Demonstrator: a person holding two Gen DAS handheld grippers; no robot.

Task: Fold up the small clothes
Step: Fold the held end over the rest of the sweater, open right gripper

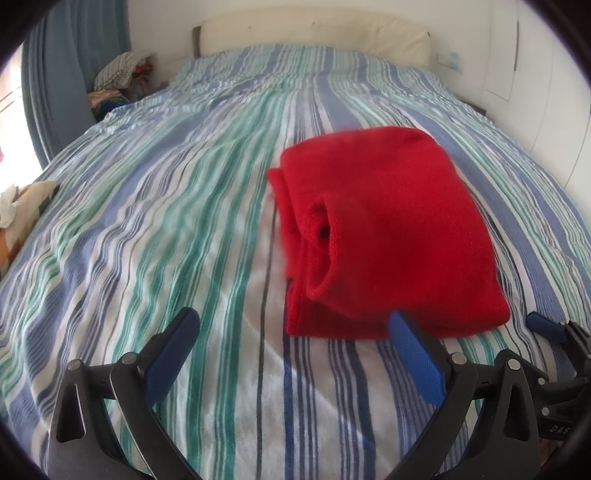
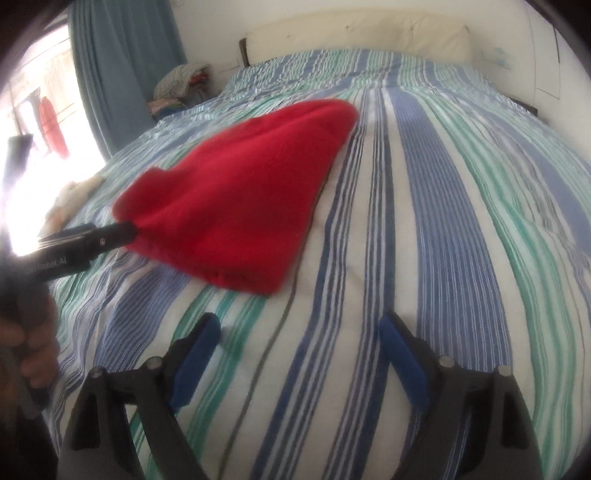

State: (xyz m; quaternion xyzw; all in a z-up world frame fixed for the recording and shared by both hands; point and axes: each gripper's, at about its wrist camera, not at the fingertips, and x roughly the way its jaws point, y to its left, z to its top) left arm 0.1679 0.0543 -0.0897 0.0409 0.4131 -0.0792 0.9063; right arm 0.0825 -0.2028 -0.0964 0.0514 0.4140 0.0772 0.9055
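A red fleece garment lies folded into a thick bundle on the striped bedspread. My left gripper is open just in front of the garment's near edge, its right finger touching or nearly touching that edge. In the right wrist view the same red garment lies ahead and to the left, with the left gripper's black finger at its left corner. My right gripper is open and empty over the bedspread, a short way in front of the garment.
A cream headboard and white wall stand at the far end of the bed. A pile of clothes sits by the blue curtain at the far left. Some cloth lies at the bed's left edge.
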